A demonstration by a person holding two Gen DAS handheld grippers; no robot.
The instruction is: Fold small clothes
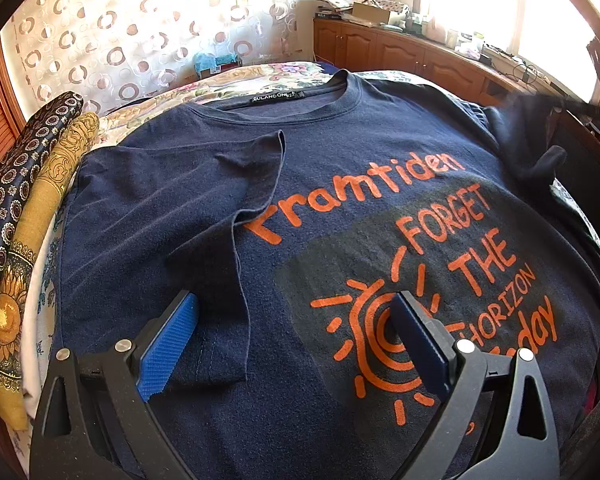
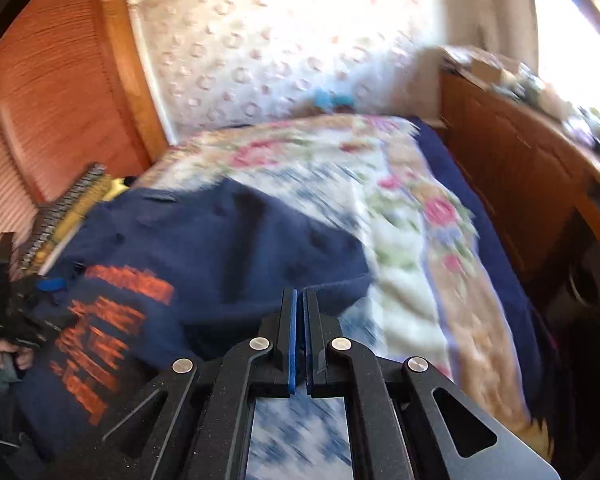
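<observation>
A navy T-shirt with orange print lies face up on the bed, collar at the far end. Its left sleeve is folded in over the chest. My left gripper hovers open just above the shirt's lower front, with nothing between its blue pads. In the right wrist view, which is blurred, my right gripper is shut with the edge of the shirt's right sleeve at its tips. That sleeve looks lifted off the bed in the left wrist view. The left gripper shows at the far left, held by a hand.
A floral bedspread covers the bed. Folded patterned cloths are stacked along the bed's left side. A wooden cabinet with clutter on top runs along the right. A patterned curtain hangs behind, and a slatted wooden door stands at left.
</observation>
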